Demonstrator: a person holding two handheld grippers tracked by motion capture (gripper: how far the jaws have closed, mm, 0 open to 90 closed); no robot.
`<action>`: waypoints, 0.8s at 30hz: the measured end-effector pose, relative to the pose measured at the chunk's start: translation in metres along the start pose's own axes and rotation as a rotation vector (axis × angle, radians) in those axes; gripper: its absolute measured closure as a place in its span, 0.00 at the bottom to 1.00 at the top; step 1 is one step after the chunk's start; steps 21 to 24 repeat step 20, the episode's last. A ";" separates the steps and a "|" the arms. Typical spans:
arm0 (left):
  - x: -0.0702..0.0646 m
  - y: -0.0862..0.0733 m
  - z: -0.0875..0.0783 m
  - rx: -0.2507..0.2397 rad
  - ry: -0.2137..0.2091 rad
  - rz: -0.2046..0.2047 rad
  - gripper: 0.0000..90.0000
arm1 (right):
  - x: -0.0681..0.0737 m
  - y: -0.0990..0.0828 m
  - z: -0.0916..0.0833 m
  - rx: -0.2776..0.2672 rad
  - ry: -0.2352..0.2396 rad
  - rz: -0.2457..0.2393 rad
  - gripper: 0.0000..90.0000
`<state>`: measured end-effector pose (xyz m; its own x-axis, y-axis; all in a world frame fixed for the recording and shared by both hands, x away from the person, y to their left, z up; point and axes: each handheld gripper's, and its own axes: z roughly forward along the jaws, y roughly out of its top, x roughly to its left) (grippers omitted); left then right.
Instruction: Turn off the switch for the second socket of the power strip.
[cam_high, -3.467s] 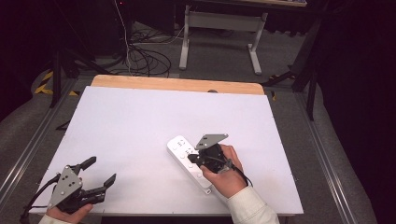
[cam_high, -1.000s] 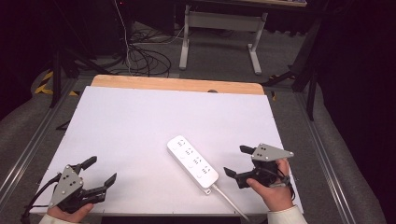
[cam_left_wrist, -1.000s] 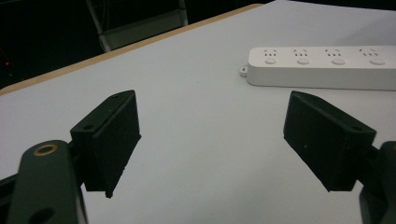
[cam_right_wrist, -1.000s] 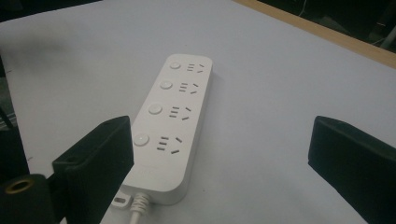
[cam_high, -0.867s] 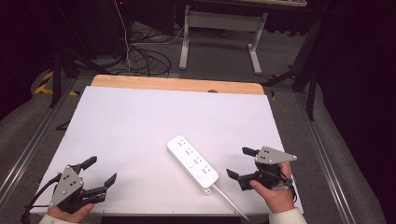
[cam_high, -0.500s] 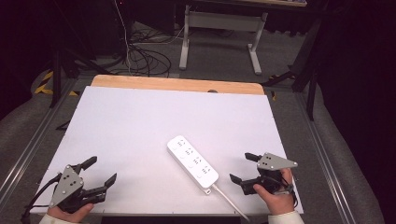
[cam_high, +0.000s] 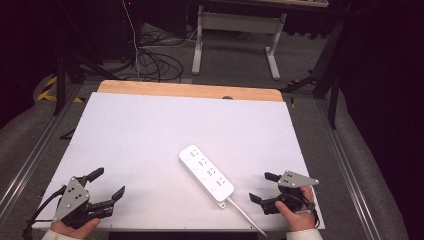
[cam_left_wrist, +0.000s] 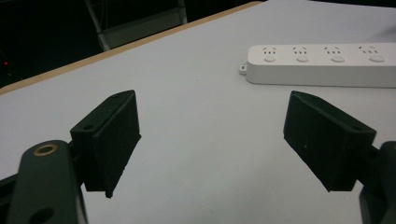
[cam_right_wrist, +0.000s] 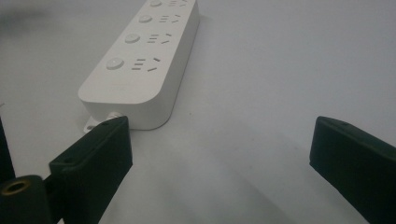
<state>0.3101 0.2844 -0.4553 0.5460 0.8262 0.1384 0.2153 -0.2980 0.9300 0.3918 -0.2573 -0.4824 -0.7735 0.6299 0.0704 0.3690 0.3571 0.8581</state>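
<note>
Flat on the white bench (cam_high: 150, 130) lies the white four-socket plastic power strip (cam_high: 206, 172), cord end toward the right hand-held gripper (cam_high: 264, 187), which sits just beside it, jaws spread and empty; the left hand-held gripper (cam_high: 106, 184), also spread, rests well apart.

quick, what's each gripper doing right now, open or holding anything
left gripper: open, holding nothing, apart from the power strip.
right gripper: open, holding nothing, beside the power strip's cable end.
</note>
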 end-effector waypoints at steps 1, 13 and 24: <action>0.001 0.000 0.000 0.000 -0.004 0.010 0.21 | 0.000 -0.002 0.000 0.002 -0.001 0.000 0.08; 0.000 0.000 0.003 0.019 -0.046 0.011 0.20 | -0.001 -0.004 -0.005 0.004 -0.027 -0.027 0.13; 0.002 -0.001 0.006 0.070 -0.066 -0.017 0.20 | -0.002 -0.005 -0.005 0.001 -0.044 -0.017 0.12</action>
